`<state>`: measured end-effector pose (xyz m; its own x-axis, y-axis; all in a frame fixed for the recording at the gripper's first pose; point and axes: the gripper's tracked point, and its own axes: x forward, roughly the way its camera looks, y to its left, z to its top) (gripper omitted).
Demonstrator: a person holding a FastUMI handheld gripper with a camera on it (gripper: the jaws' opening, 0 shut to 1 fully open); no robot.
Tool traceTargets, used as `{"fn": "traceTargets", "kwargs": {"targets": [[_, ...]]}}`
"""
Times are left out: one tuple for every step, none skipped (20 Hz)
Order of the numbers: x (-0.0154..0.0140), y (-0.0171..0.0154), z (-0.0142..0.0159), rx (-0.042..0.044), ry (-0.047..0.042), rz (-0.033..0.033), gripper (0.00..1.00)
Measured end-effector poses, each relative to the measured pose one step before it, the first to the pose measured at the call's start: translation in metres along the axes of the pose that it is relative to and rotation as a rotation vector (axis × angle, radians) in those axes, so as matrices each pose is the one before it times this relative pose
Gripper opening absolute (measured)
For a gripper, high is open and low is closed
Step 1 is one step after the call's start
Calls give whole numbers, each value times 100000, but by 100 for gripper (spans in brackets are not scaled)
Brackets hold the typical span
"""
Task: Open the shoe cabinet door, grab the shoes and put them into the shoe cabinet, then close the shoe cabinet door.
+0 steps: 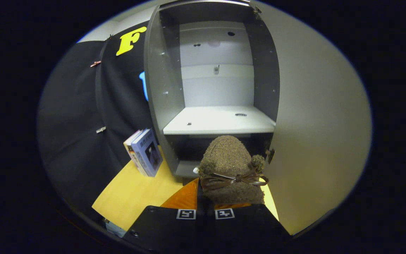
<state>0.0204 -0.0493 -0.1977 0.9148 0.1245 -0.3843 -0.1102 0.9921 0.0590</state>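
Yellow smooth tabletop (136,194) seen under open grey shoe cabinet (160,88), door (315,123) swung wide at right. Fuzzy brown shoe (229,158) with thin ribbon bow pinched by gripper (205,203), toe held right at dark lower compartment. Couple of books (145,151) propped beside cabinet.

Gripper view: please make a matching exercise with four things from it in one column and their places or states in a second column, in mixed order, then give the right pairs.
Things:
1. shoe
2. books
3. cabinet door
4. shelf
5. gripper

Places or states:
A. swung open
B. bare, inside the cabinet
C. leaning beside the cabinet
D. brown and fuzzy, held just ahead of the fingers
E. shut on the shoe

Pairs: 1-D, 2-C, 3-A, 4-B, 5-E
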Motion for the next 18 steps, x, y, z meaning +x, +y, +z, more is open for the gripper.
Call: {"fn": "traceTargets", "kwargs": {"targets": [[650,3,1552,489,-2105,-1220,5],[500,4,1406,823,-1918,-855,5],[642,127,1341,781,-1528,-624,5],[681,101,1321,531,-1735,-758,5],[679,75,1165,-56,-1213,-877,5],[875,105,960,-64,-500,-801,5],[890,-14,945,74,-374,-504,5],[868,61,766,-8,52,-251,5],[1157,91,639,-49,-88,-133,5],[1217,30,665,135,-199,-590,5],[1334,-228,353,100,211,-781,5],[1155,-72,450,60,374,-539,5],[1194,-163,699,231,-144,-547,5],[1202,-78,566,132,-96,-158,5],[1533,20,453,45,282,27,5],[1383,-115,374,-311,389,-348,5],[1333,-71,348,-382,465,-171,5],[1156,-16,237,-397,423,22,5]]}}
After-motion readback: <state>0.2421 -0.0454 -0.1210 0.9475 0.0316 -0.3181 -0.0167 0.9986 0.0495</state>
